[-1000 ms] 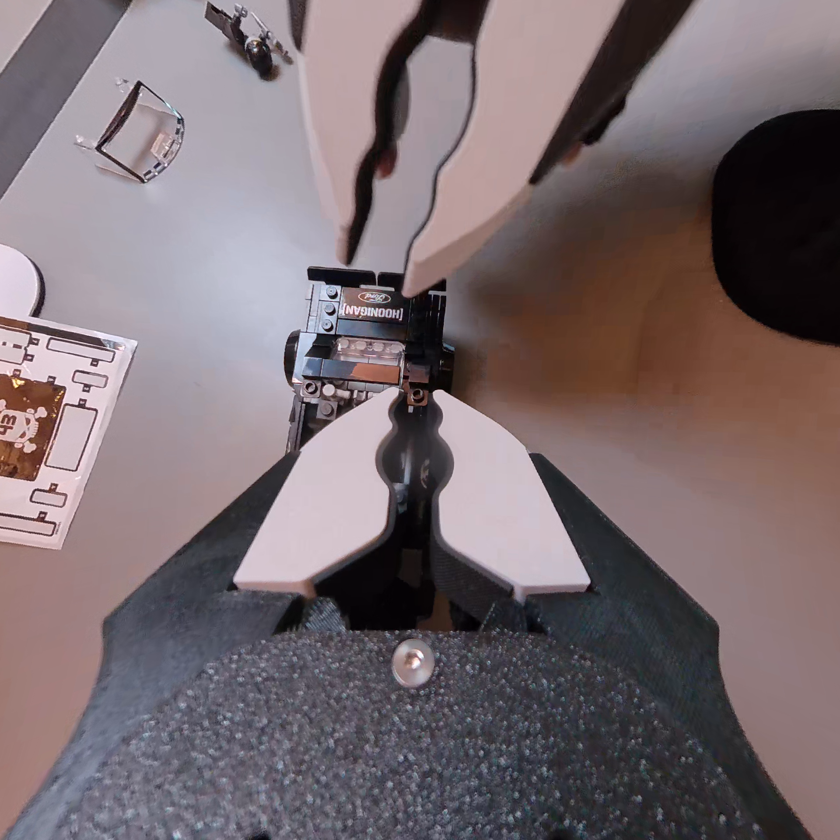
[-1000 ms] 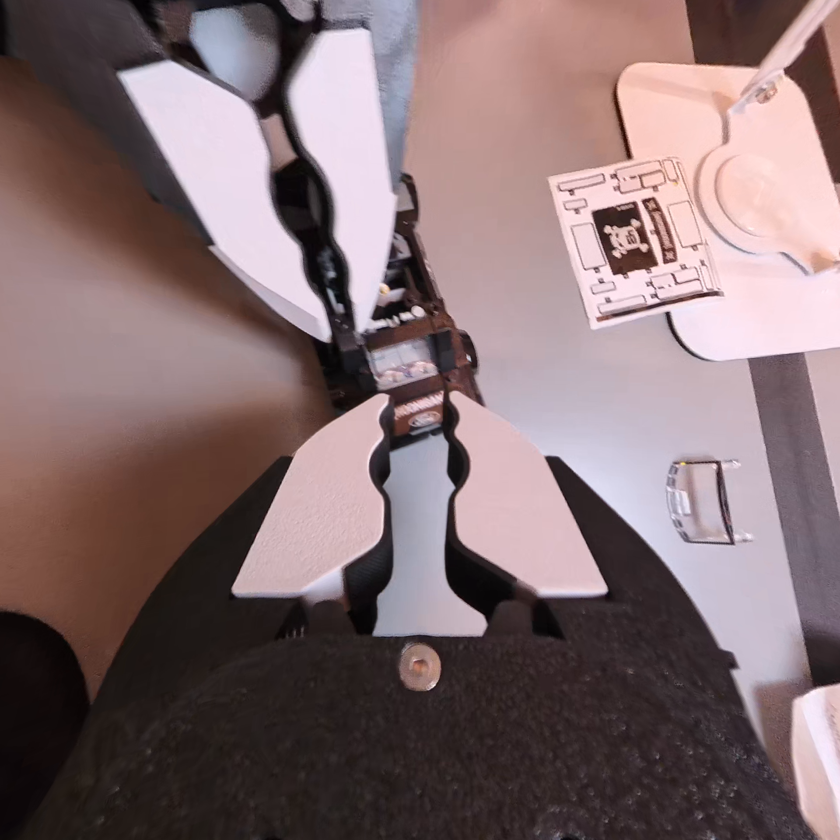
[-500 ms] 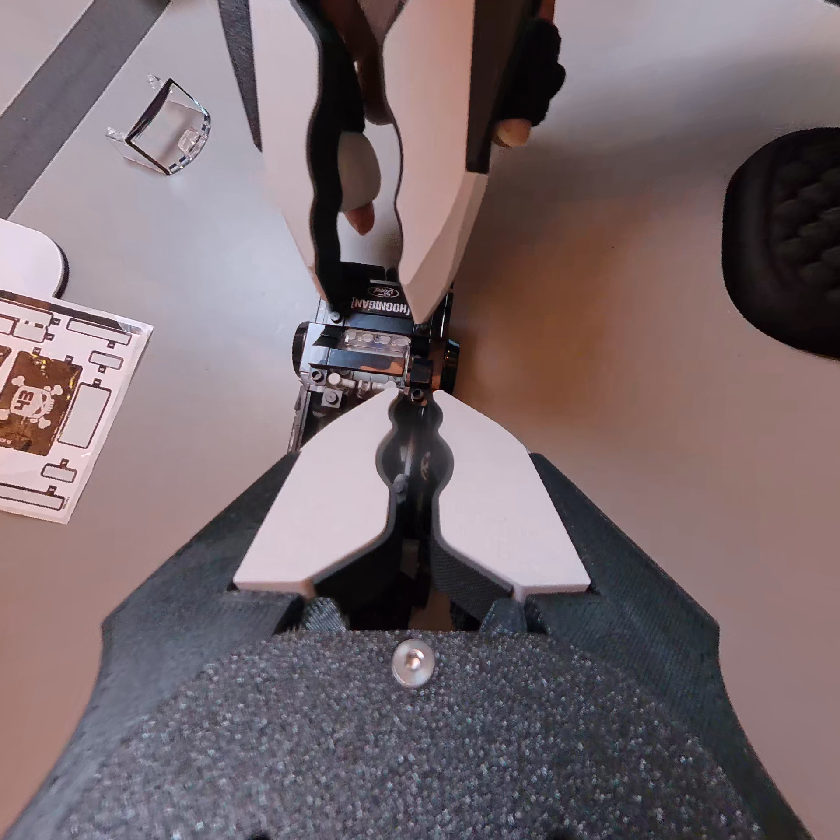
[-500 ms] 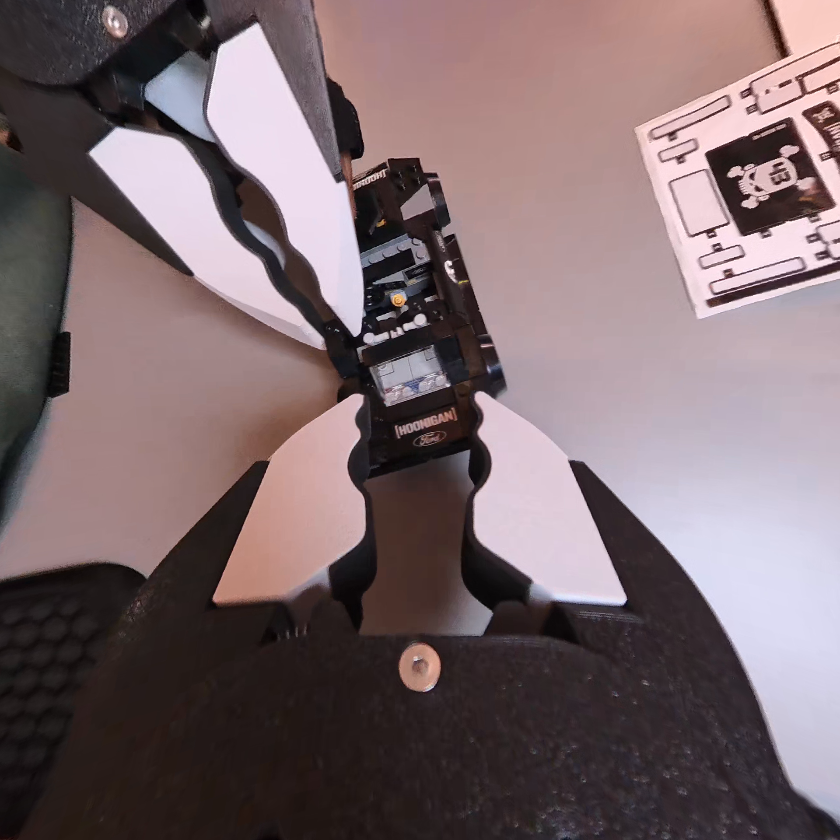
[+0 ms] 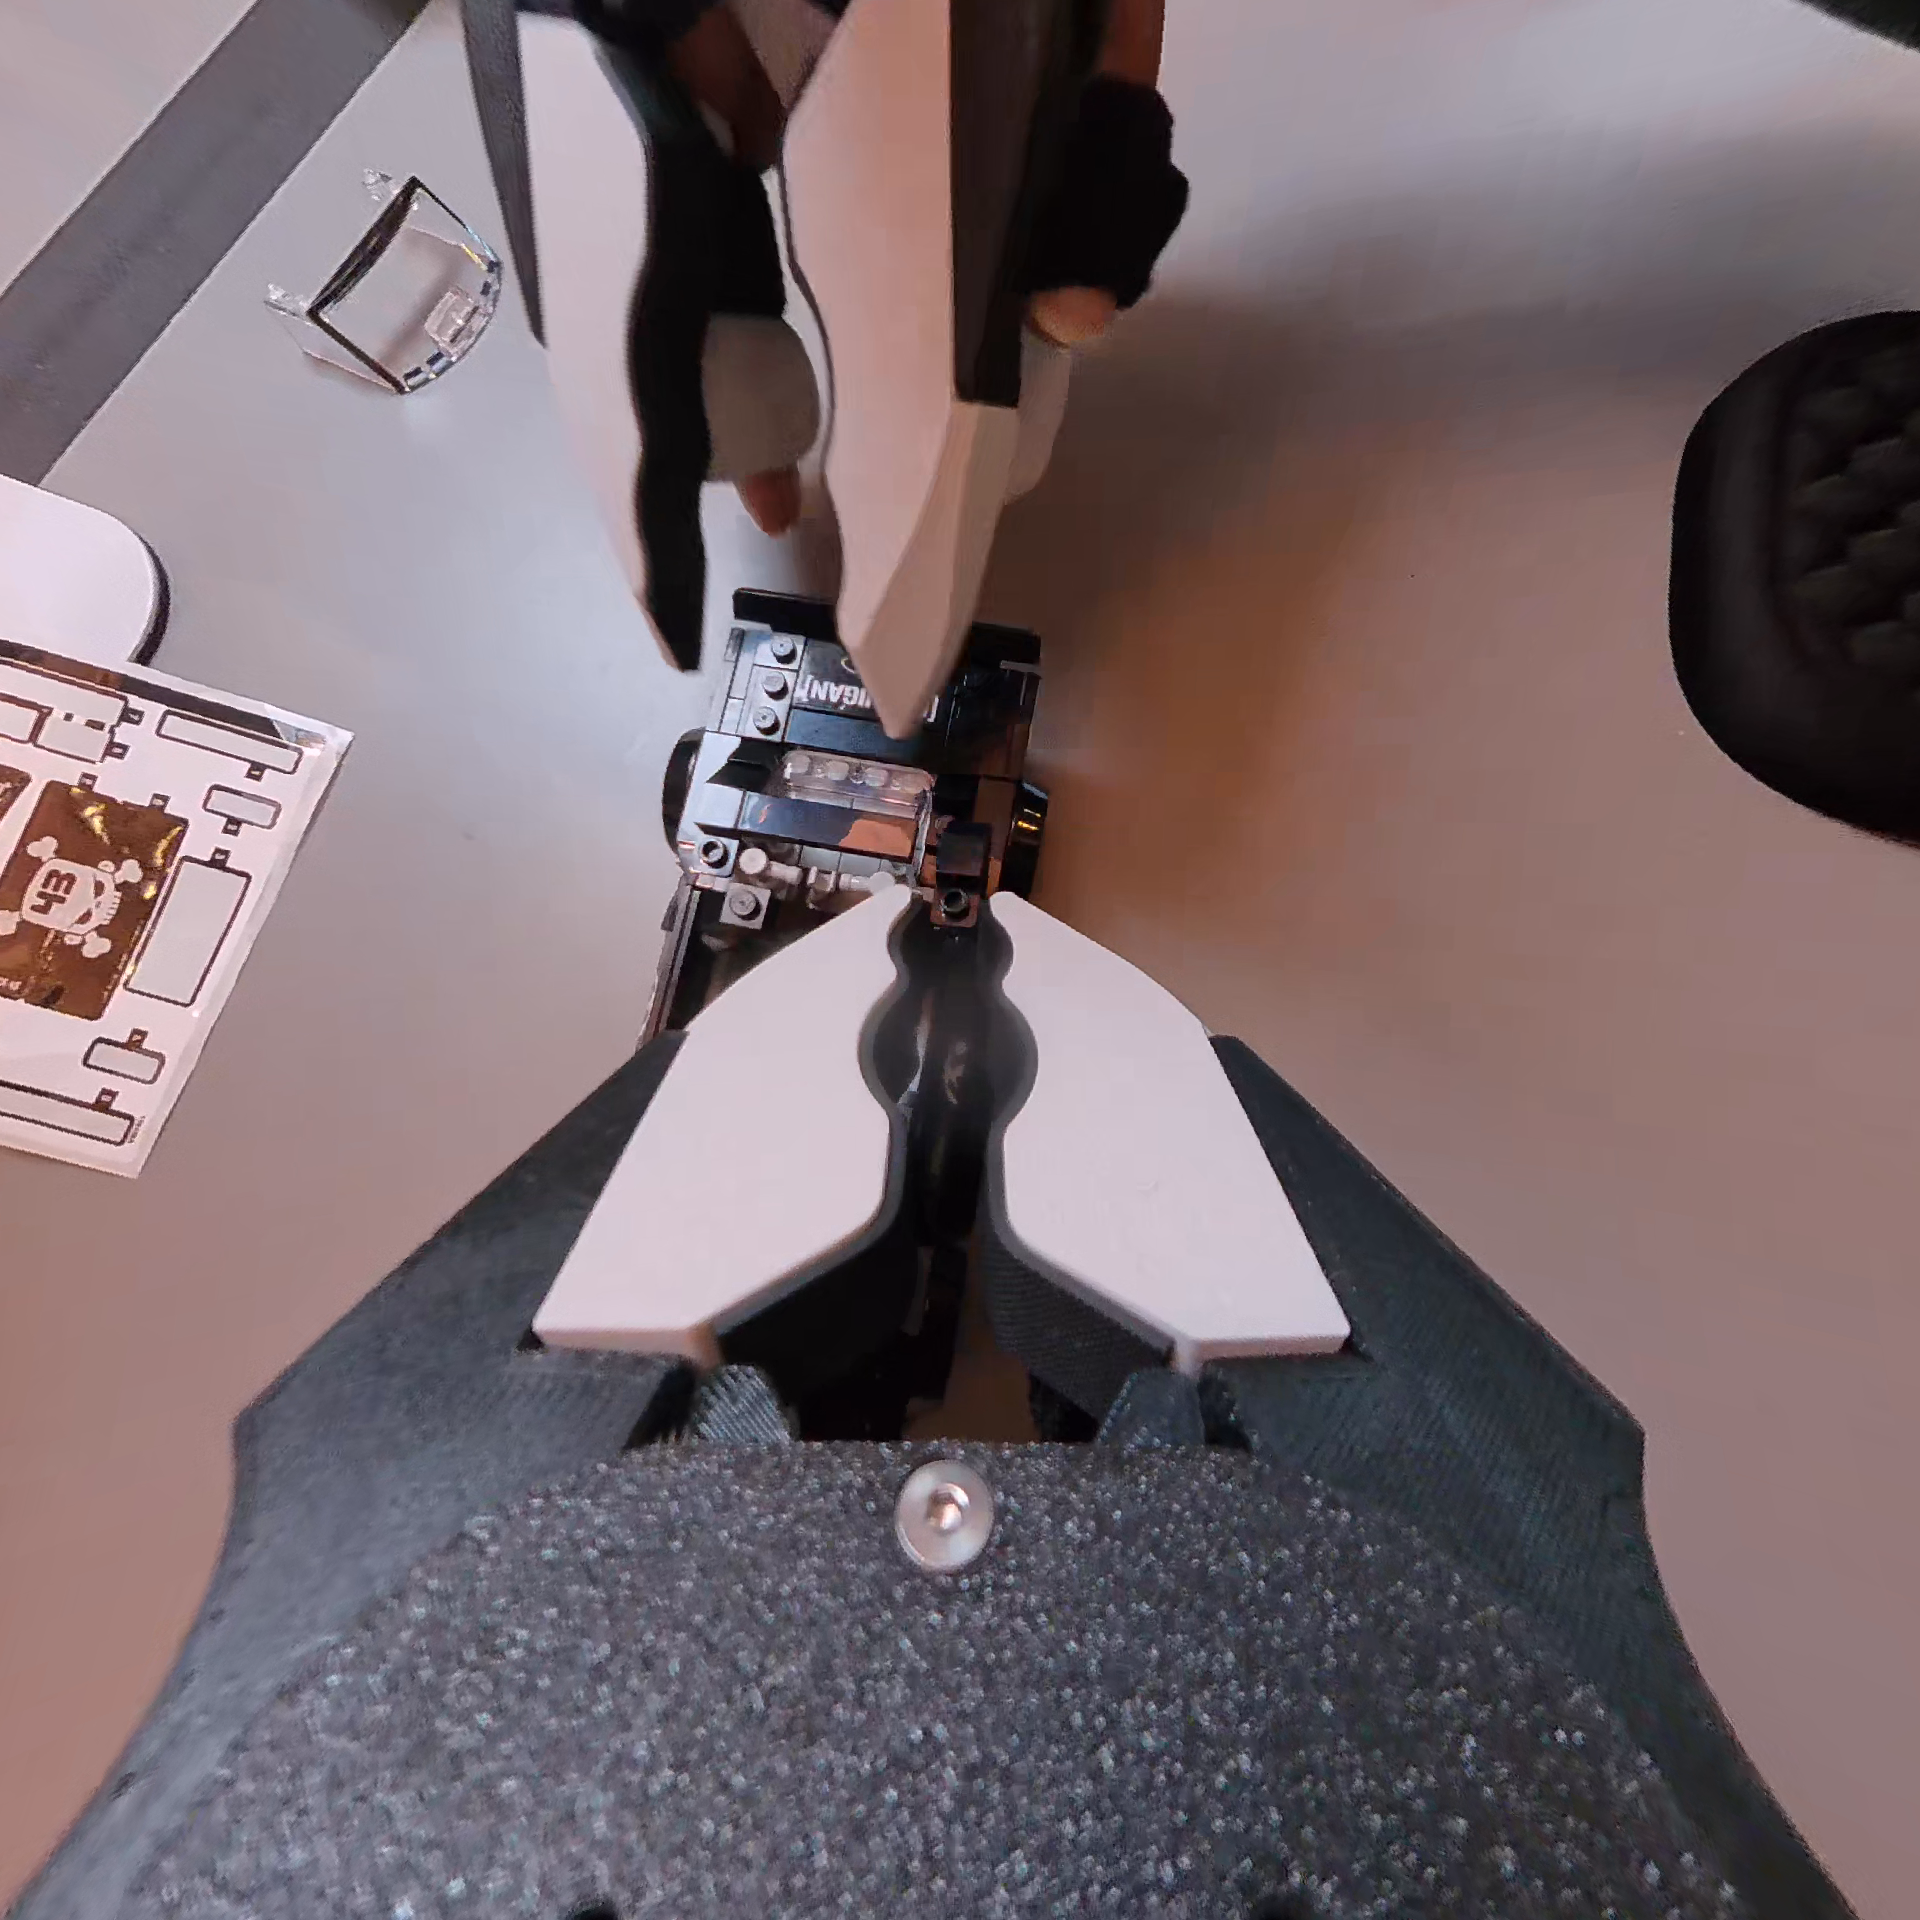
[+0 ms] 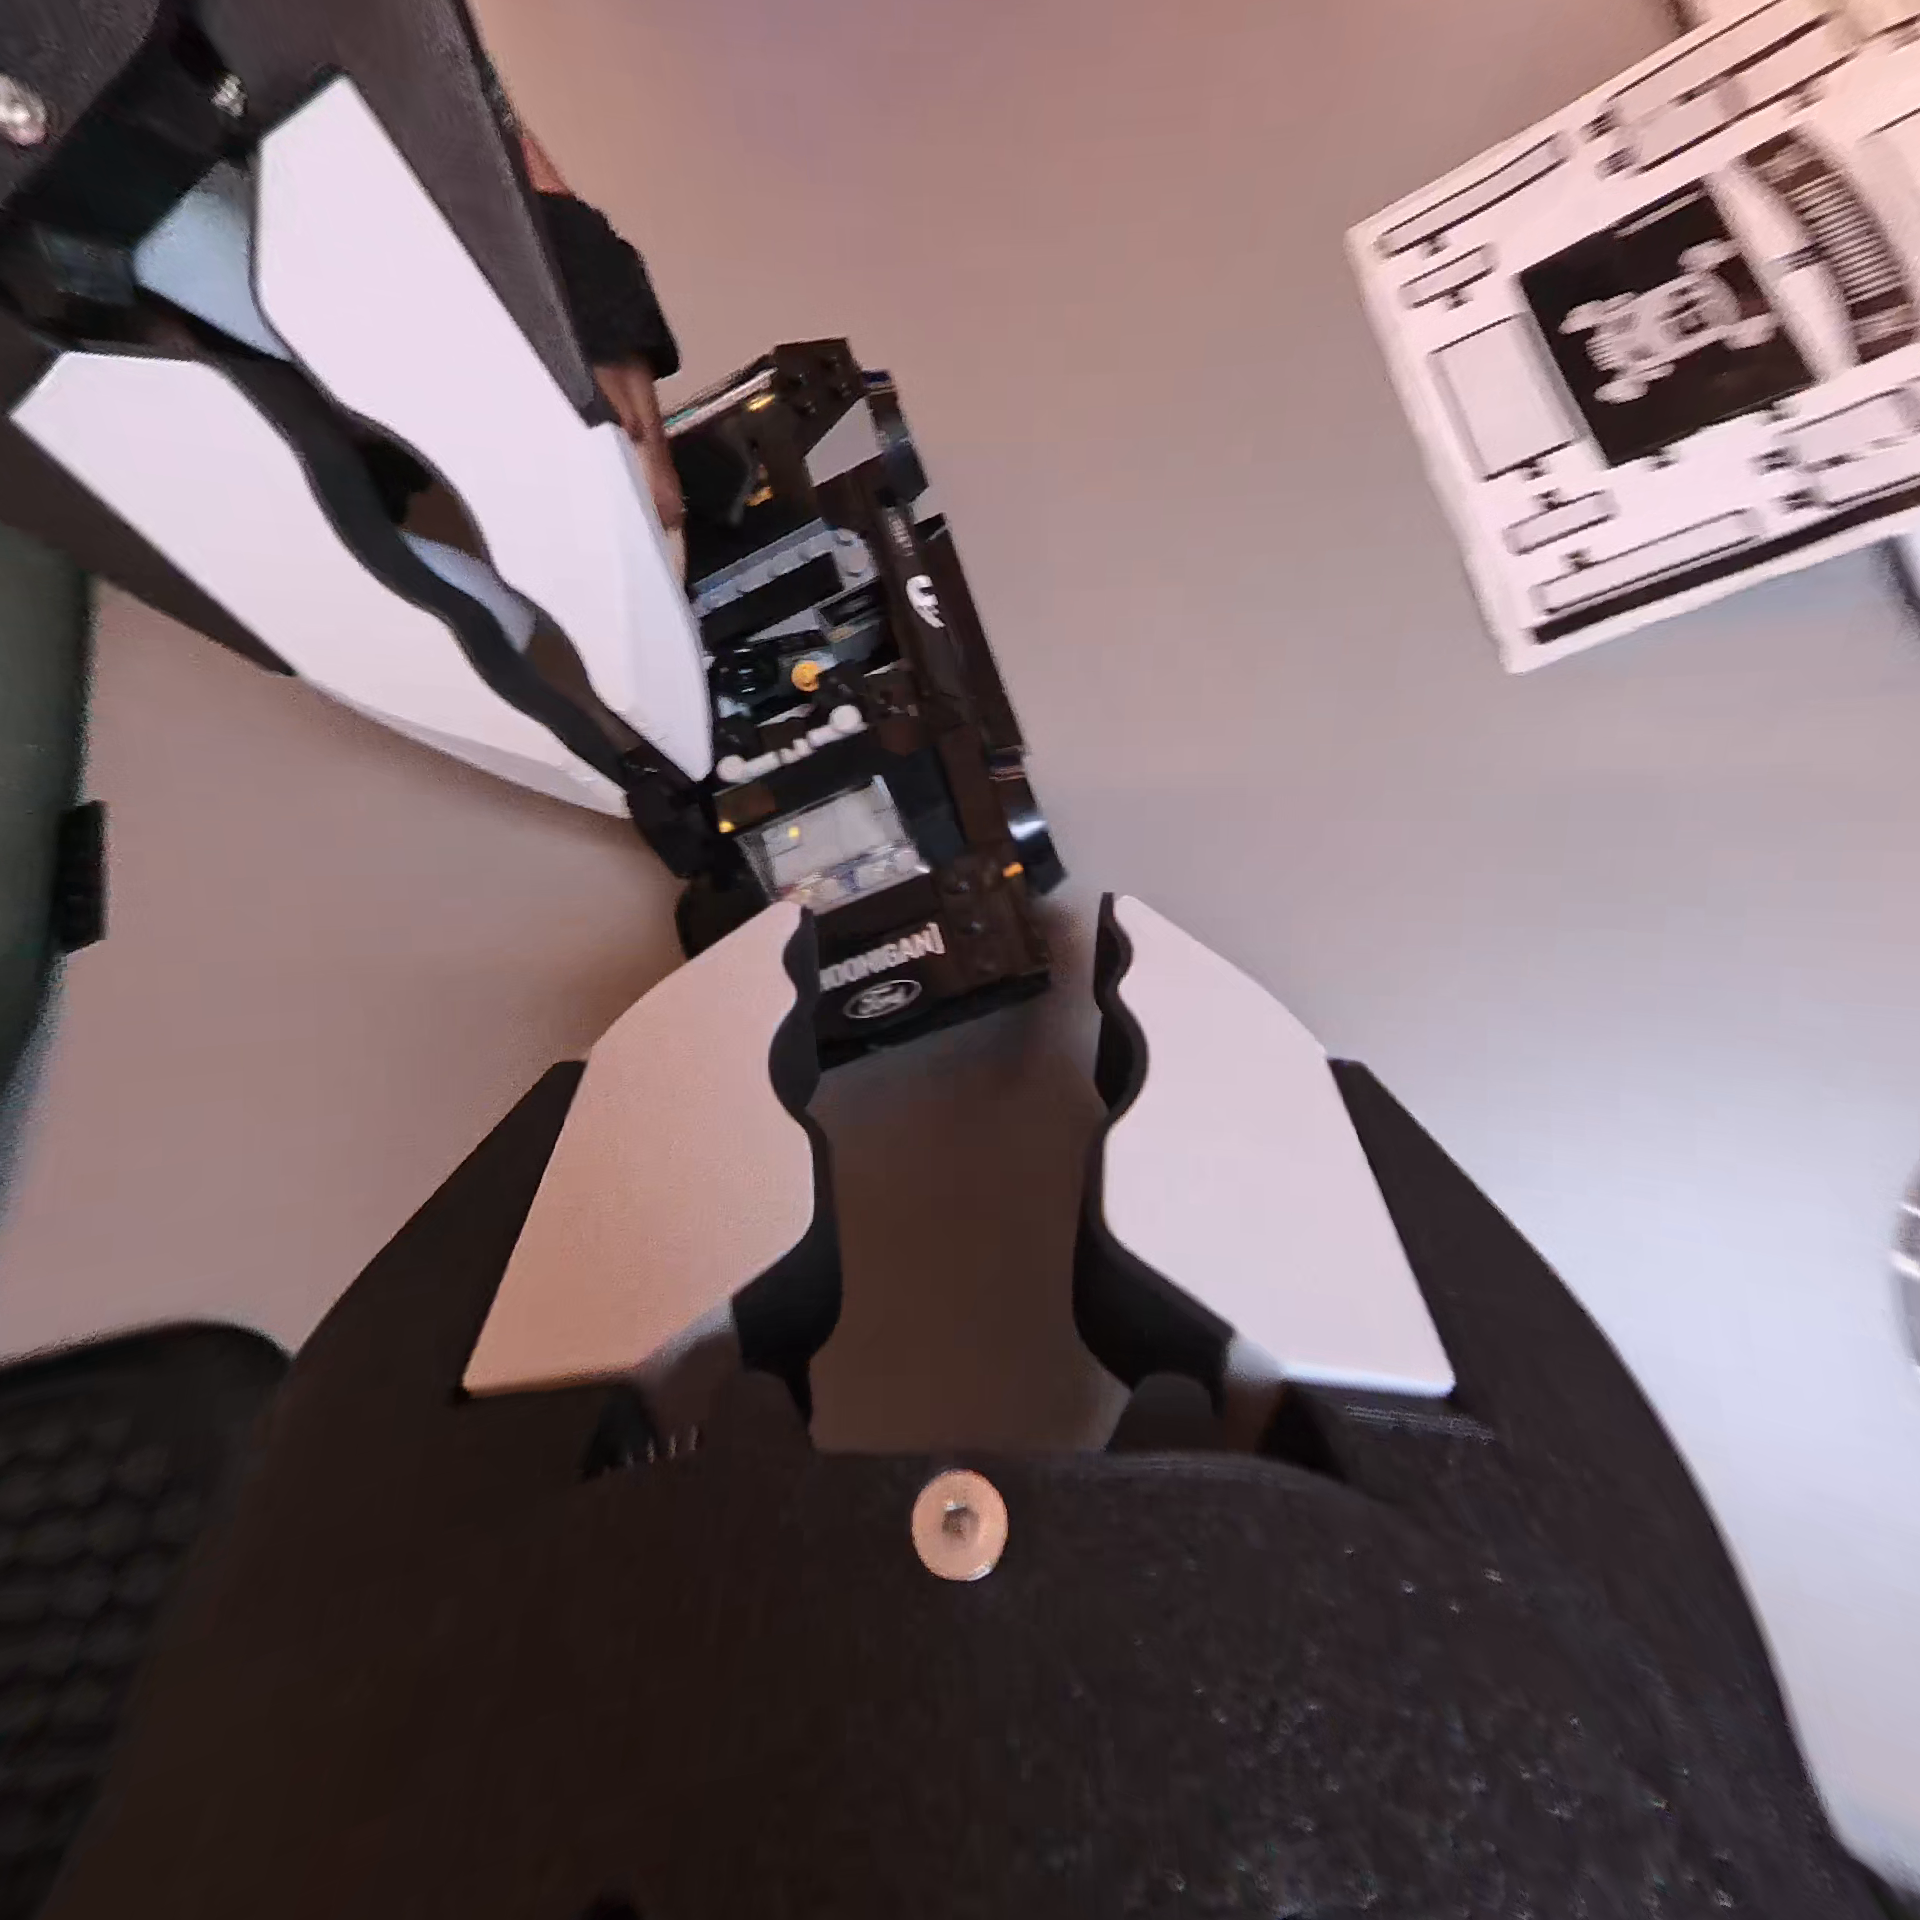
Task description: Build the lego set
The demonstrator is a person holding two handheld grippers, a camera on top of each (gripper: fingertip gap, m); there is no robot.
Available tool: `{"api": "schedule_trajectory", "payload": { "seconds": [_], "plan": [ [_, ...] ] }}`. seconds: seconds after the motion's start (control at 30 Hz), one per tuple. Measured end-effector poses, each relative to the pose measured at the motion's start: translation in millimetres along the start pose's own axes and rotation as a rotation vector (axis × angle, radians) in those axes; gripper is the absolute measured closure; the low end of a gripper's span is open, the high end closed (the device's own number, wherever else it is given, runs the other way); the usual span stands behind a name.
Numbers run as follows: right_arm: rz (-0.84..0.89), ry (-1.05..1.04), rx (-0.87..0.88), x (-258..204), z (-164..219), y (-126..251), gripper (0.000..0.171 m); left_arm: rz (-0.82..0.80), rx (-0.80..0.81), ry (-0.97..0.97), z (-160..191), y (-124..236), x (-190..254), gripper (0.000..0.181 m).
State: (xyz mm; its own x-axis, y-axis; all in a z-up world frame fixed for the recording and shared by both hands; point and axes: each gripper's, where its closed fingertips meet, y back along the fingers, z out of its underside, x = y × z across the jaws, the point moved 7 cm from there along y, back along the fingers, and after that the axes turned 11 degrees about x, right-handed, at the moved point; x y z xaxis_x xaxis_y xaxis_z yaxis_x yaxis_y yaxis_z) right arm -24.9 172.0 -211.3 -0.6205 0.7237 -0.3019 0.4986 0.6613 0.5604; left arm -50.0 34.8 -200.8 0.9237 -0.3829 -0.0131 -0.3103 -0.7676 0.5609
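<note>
Black lego car (image 5: pixel 852 790), partly built, sits on a smooth matte grey table (image 5: pixel 1351 935). Blocky studded bricks, glossy black panels, a clear ribbed brick across its top, a round black wheel on each side; printed tile at one end. Open frame bars and grey interior parts show in the right wrist view (image 6: pixel 862 727).

Left gripper (image 5: pixel 948 906): flat white wedge-shaped fingers (image 5: pixel 748 1122) with wavy black inner edges, on a coarse grainy dark 3D-printed body with a silver screw. Jaws nearly together, tips pinched on a small black studded piece at the car's side edge; a narrow black part of the car runs down between the fingers. Seen from the right wrist view (image 6: pixel 665 774), its tips touch the car's corner.

Right gripper (image 6: pixel 951 920): same build, jaws spread wide, nothing between them. Tips sit at the printed end of the car, one tip over the tile, the other just past the car's corner. In the left wrist view (image 5: pixel 790 665) it comes down from above the car, with the person's fingers behind it in a black fingerless glove (image 5: pixel 1112 197).

Left of the car from the left wrist view: white sticker sheet (image 5: pixel 114 914), thin glossy paper with black outlines and a dark skull panel. Beyond the car, to the left: clear curved windshield piece (image 5: pixel 400 286), dark-edged. Right of the car: black padded cushion with quilted hex pattern (image 5: pixel 1808 582). Rounded white flat base (image 5: pixel 73 561) past the sticker sheet.
</note>
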Motion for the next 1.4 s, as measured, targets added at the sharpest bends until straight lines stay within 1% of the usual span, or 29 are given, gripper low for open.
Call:
{"api": "schedule_trajectory", "payload": {
  "seconds": [0.13, 0.23, 0.3, 0.37, 0.43, 0.5, 0.57, 0.63, 0.83, 1.03, 1.23, 1.4],
  "plan": [
    [-0.027, 0.021, -0.014, -11.2, 4.4, -2.1, 0.124, -0.003, 0.017, 0.014, 1.3, 3.8, 0.5, 0.173],
    [0.001, 0.032, 0.012, -19.7, 8.0, -0.4, 0.125, 0.004, 0.045, 0.006, 1.9, 5.7, 1.4, 0.173],
    [0.055, 0.046, 0.041, -23.0, 9.3, 3.7, 0.124, 0.006, 0.045, -0.006, 2.9, 6.0, 1.9, 0.172],
    [0.144, 0.102, 0.057, -26.4, 9.1, 10.4, 0.126, 0.011, 0.048, -0.016, 3.2, 6.1, 2.1, 0.173],
    [0.187, 0.183, 0.081, -38.2, 6.1, 14.1, 0.133, 0.017, 0.047, -0.036, 3.6, 5.9, 2.7, 0.172],
    [0.192, 0.249, 0.094, -53.8, 2.3, 11.6, 0.140, 0.015, 0.043, -0.056, 3.9, 5.1, 2.6, 0.172],
    [0.192, 0.305, 0.083, -66.1, 0.3, 5.7, 0.146, 0.016, 0.039, -0.070, 4.0, 4.2, 3.0, 0.173],
    [0.193, 0.338, 0.055, -72.9, 0.0, -1.1, 0.148, 0.017, 0.037, -0.087, 4.2, 3.5, 3.2, 0.173],
    [0.226, 0.354, 0.002, -71.3, -0.5, -13.6, 0.153, 0.013, 0.027, -0.119, 5.0, 1.7, 4.1, 0.173],
    [0.240, 0.357, -0.007, -70.8, -1.6, -16.9, 0.162, 0.002, 0.026, -0.136, 4.8, 0.1, 3.6, 0.173],
    [0.264, 0.335, -0.033, -69.5, -3.0, -16.9, 0.163, -0.018, 0.020, -0.169, 4.4, -0.7, 3.5, 0.170],
    [0.276, 0.299, -0.042, -66.3, -4.8, -16.3, 0.163, -0.057, 0.033, -0.194, 1.0, 9.4, -1.1, 0.165]
  ]
}}
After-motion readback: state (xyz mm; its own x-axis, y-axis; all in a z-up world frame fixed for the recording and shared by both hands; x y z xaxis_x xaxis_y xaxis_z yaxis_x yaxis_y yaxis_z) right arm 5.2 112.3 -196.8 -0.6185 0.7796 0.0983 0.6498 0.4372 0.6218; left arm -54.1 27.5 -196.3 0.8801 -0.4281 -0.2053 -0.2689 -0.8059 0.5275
